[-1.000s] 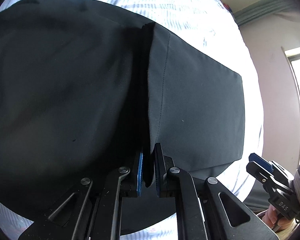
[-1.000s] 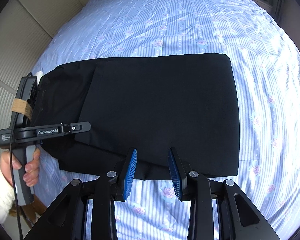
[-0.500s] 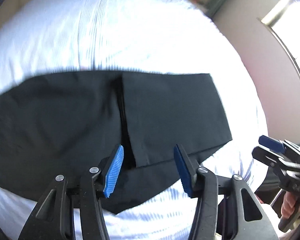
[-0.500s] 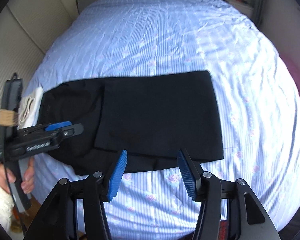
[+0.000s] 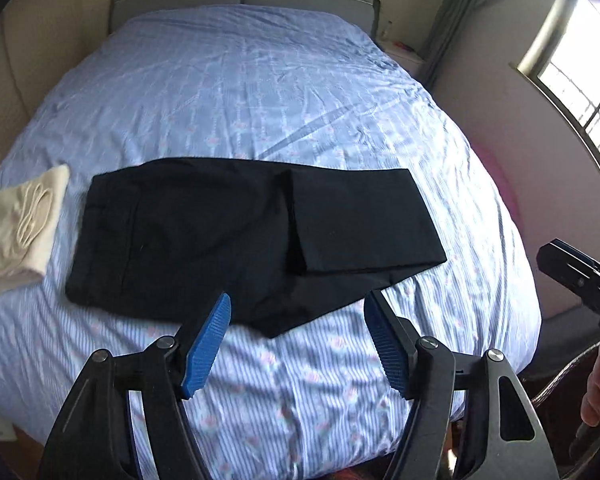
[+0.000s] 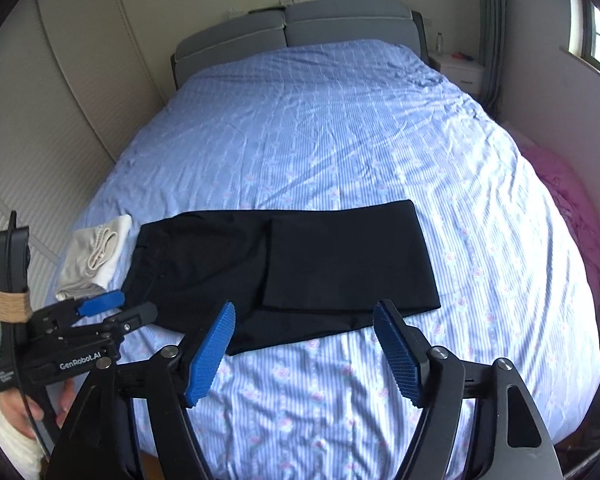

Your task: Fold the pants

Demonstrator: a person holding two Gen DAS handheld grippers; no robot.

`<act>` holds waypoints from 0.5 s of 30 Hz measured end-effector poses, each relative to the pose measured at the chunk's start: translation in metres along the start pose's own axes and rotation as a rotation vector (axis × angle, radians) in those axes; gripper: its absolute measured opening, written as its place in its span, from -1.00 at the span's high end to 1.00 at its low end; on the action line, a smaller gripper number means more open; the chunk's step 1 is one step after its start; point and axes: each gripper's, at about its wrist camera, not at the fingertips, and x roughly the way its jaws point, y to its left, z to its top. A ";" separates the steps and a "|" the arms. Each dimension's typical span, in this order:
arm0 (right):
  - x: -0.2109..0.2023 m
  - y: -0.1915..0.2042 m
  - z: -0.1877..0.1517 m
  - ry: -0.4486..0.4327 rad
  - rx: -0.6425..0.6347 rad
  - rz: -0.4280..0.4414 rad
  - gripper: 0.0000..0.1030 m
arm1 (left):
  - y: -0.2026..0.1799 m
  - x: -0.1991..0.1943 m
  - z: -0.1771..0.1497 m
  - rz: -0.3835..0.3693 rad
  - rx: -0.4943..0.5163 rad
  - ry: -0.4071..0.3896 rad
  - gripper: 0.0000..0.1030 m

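Hovering over the folded black fabric pants (image 5: 228,236), my left gripper (image 5: 298,340) and right gripper (image 6: 304,344) hold nothing. Both jaws have just been opening wide. The pants lie flat on the striped blue bedsheet (image 6: 320,128).

both tongs are black, with skeletal arms pierced by triangular cut-outs and silver screws at the pivots. left tongs (image 5: 298,342) and right tongs (image 6: 302,346) carry ribbed blue pads (image 6: 210,354). seen from the right wrist, the left tool bears white "genrobot.ai" lettering, tan twine wound round its upright handle, and a black cable. a white sleeve (image 6: 4,440) covers that wrist.
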 end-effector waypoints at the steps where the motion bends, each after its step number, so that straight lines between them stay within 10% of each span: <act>1: -0.005 0.001 -0.003 -0.004 -0.008 0.006 -0.42 | 0.002 -0.003 -0.005 0.011 -0.017 0.000 -0.33; 15: -0.017 0.067 -0.041 0.032 -0.075 0.161 -0.42 | 0.098 -0.077 -0.079 0.080 -0.265 -0.080 -0.45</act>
